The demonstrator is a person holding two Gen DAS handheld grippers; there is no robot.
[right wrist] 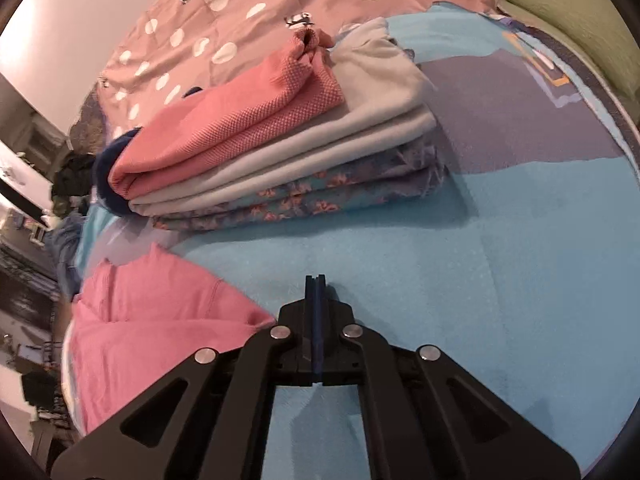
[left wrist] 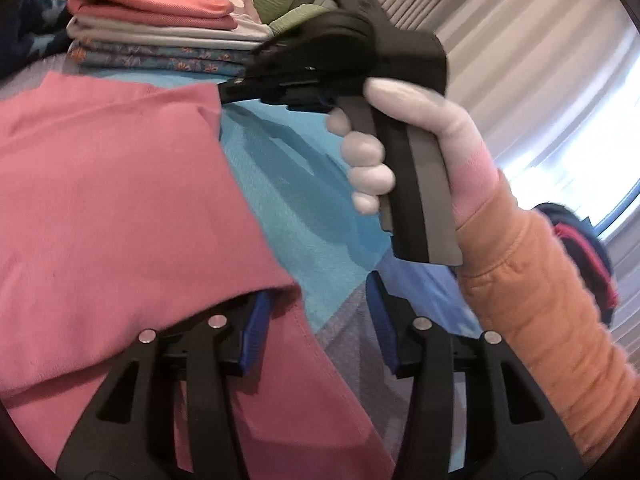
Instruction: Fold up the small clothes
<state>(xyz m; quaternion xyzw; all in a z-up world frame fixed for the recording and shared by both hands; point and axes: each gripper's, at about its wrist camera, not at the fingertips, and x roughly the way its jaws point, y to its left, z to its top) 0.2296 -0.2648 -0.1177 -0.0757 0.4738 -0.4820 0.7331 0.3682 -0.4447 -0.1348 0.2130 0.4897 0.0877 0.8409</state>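
A pink garment lies on the blue bedspread; it also shows in the right wrist view at lower left. My left gripper is open, its left finger under a raised fold of the pink cloth, its right finger over the bedspread. My right gripper is shut and empty, its tip just right of the garment's edge. In the left wrist view the right gripper touches the garment's far corner. A stack of folded clothes lies beyond.
The folded stack has a pink piece on top, grey ones below and floral ones at the bottom. A spotted pink sheet and green pillows lie behind. Curtains hang at the right.
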